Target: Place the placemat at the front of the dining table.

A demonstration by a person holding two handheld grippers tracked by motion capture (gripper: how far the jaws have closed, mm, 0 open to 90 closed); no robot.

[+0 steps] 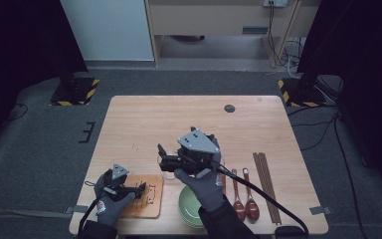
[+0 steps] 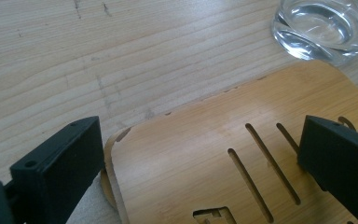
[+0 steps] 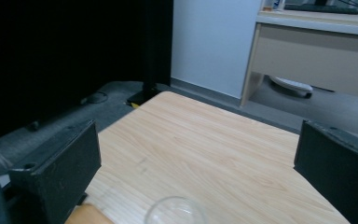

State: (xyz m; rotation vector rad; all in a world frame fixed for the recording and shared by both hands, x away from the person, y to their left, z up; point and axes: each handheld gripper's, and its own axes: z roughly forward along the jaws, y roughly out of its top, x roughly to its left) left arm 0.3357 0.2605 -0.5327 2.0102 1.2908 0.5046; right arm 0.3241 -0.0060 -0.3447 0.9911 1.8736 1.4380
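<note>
A light wooden board with slots lies at the table's near left. My left gripper hovers low over it, open. In the left gripper view the left gripper's jaws stand wide apart: one by the board's rounded corner, the other above the slots. A clear glass stands just past the board's far corner. My right gripper is held above that glass, open and empty. In the right gripper view the glass rim sits low between the right gripper's spread jaws.
Stacked green plates sit at the near edge under the right forearm. Two brown spoons and dark chopsticks lie to the right. A small dark disc is set in the table near its far edge.
</note>
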